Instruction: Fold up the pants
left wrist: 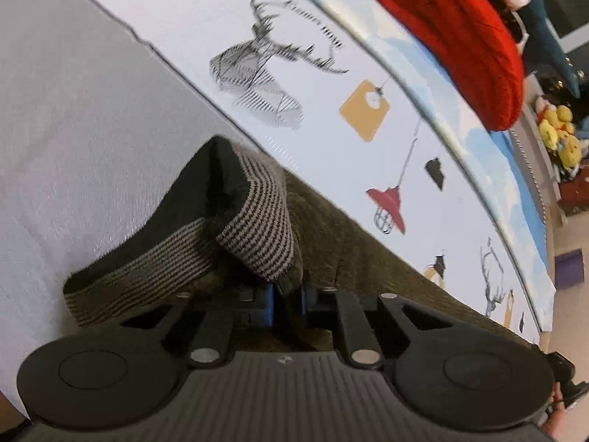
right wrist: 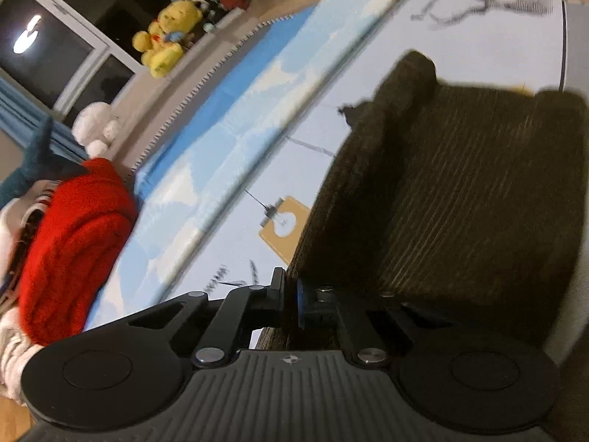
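The pants are olive-brown corduroy (left wrist: 342, 243) with a striped knit waistband (left wrist: 257, 228) and a dark lining. My left gripper (left wrist: 287, 300) is shut on the pants at the waistband, which bunches up just ahead of the fingers. In the right wrist view the pants (right wrist: 452, 191) hang as a lifted, folded sheet over the bed. My right gripper (right wrist: 291, 304) is shut on the edge of the pants, its blue pads pressed on the cloth.
A white bed sheet (left wrist: 279, 37) printed with deer and lamps lies under the pants. A blue cloud-print mattress edge (right wrist: 228, 140) runs beside it. A red blanket (right wrist: 73, 243) and a yellow plush bear (right wrist: 163, 37) sit beyond the bed.
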The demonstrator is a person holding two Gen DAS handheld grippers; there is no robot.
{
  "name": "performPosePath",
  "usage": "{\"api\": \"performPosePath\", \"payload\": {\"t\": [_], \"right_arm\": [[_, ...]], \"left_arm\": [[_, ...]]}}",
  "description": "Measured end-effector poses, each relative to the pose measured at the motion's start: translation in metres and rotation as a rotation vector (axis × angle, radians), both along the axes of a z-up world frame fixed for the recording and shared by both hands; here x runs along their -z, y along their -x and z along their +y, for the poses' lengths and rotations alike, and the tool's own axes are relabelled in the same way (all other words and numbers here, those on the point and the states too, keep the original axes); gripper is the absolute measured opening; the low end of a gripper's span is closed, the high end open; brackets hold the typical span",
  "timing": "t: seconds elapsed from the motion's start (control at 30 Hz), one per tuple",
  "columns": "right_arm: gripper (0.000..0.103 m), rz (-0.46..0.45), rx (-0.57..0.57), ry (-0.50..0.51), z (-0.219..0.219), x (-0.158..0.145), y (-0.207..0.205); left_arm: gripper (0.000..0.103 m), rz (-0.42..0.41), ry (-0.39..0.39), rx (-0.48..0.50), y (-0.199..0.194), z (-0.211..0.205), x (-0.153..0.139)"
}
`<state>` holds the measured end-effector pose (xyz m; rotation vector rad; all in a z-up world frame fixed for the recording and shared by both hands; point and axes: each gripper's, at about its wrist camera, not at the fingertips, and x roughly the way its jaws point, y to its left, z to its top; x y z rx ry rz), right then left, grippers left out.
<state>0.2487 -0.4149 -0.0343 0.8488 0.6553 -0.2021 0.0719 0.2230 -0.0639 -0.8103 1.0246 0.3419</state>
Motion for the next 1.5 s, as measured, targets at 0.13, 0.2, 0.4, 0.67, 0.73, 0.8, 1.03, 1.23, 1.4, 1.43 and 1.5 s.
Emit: {"api": "performPosePath", "payload": {"t": [0.13,0.2,0.4,0.67,0.73,0.8,1.03,1.23,1.4,1.43,1.5], "right_arm": [[0.004,-0.005,-0.005,-0.002,-0.01,-0.037,0.053],[0.003,-0.017,-0.013,0.003,-0.015,-0.054,0.091],[0.003,0.064,-0.02,0.022,-0.026,-0.063,0.208],[0.008,0.376,-0.09,-0.014,-0.068,0.013,0.28],[0.008,0.303,0.015,0.011,-0.1,0.01,0.291],[0.008,0.257,0.104,0.083,-0.126,0.008,0.298],[0.009,0.248,0.282,-0.114,-0.183,0.052,0.31],[0.037,0.231,0.353,-0.142,-0.194,0.063,0.293],[0.023,0.263,0.327,-0.076,-0.197,0.064,0.272],[0.015,0.286,0.33,-0.046,-0.195,0.062,0.27],[0.005,0.279,0.332,-0.026,-0.194,0.057,0.271]], "left_arm": [[0.011,-0.085,-0.042,0.048,0.014,0.002,-0.026],[0.01,-0.12,-0.056,0.065,0.025,0.005,-0.037],[0.009,-0.126,-0.097,0.107,0.06,0.017,-0.053],[0.011,0.113,-0.126,0.272,0.06,0.018,-0.014],[0.014,0.142,-0.132,0.268,0.058,0.018,-0.009],[0.021,0.155,-0.121,0.24,0.056,0.021,-0.007],[0.025,0.169,-0.067,0.159,0.048,0.031,-0.002],[0.032,0.177,-0.02,0.104,0.048,0.035,0.001],[0.035,0.196,-0.025,0.107,0.045,0.037,0.006],[0.034,0.2,-0.027,0.103,0.045,0.038,0.007],[0.02,0.201,-0.051,0.106,0.043,0.037,0.007]]}}
